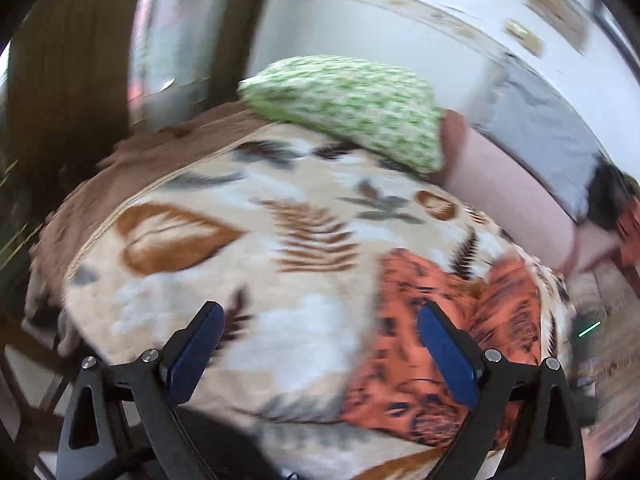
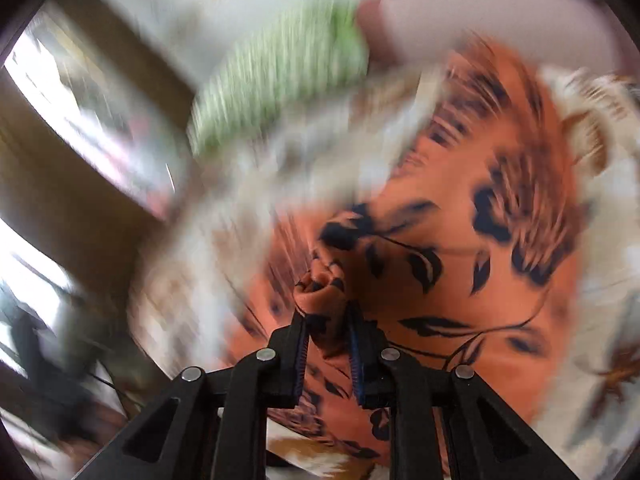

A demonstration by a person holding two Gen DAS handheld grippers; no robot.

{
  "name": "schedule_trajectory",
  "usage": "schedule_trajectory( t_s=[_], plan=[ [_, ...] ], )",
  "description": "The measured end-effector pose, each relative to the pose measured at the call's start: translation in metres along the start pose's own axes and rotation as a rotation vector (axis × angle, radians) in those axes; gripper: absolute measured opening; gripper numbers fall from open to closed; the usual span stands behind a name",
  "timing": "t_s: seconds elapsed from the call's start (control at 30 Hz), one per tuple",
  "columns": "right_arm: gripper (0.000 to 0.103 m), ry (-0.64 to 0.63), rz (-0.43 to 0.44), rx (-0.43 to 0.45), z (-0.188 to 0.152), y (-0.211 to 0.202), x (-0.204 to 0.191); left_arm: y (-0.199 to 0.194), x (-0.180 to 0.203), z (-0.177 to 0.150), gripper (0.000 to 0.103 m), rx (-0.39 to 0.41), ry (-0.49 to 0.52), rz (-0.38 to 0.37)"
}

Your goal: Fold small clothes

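Note:
An orange garment with dark leaf print (image 1: pixel 436 344) lies on the leaf-patterned blanket (image 1: pixel 224 248) at the right of the left wrist view. My left gripper (image 1: pixel 320 316) hangs above the blanket with its jaws wide open and nothing between them; its right finger (image 1: pixel 444 352) is over the garment's left edge. In the blurred right wrist view my right gripper (image 2: pixel 327 320) is shut on a bunched fold of the orange garment (image 2: pixel 460 208), which sticks out past the pads. The rest of the cloth spreads out beyond it.
A green-and-white patterned pillow (image 1: pixel 348 104) lies at the far side of the bed, a pink cushion (image 1: pixel 508 188) to its right. A brown cover (image 1: pixel 132 164) edges the blanket on the left. A wall and dark wooden frame stand behind.

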State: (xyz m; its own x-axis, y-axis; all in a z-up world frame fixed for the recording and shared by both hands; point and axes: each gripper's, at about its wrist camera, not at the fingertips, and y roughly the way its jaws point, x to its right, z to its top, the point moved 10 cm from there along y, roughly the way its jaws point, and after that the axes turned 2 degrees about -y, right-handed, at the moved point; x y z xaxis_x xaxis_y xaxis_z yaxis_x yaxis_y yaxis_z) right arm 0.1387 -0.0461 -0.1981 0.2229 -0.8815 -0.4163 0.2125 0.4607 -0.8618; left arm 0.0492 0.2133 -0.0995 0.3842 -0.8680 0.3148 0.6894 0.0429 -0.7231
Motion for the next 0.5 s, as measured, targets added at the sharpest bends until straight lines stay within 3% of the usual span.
schedule_trajectory(
  t_s=[0.03, 0.1, 0.2, 0.37, 0.43, 0.5],
  plan=[
    [0.016, 0.048, 0.021, -0.018, -0.008, 0.018, 0.007, 0.0, -0.008, -0.001, 0.098, -0.003, -0.007, 0.007],
    [0.016, 0.072, 0.05, 0.028, 0.0, 0.003, 0.005, -0.003, -0.021, -0.001, 0.098, 0.011, -0.013, 0.021],
    [0.016, 0.049, 0.077, 0.08, 0.022, -0.029, -0.002, 0.001, -0.031, -0.004, 0.098, 0.001, -0.039, 0.01],
    [0.016, 0.166, 0.236, 0.257, 0.08, -0.102, -0.015, -0.011, -0.031, -0.002, 0.098, 0.025, -0.025, -0.032],
    [0.015, 0.074, 0.299, 0.339, 0.094, -0.133, -0.06, -0.019, -0.034, 0.001, 0.098, 0.046, -0.019, -0.041],
    [0.014, -0.063, 0.309, 0.361, 0.087, -0.148, -0.108, -0.023, -0.041, 0.002, 0.098, 0.058, -0.022, -0.032]
  ],
)
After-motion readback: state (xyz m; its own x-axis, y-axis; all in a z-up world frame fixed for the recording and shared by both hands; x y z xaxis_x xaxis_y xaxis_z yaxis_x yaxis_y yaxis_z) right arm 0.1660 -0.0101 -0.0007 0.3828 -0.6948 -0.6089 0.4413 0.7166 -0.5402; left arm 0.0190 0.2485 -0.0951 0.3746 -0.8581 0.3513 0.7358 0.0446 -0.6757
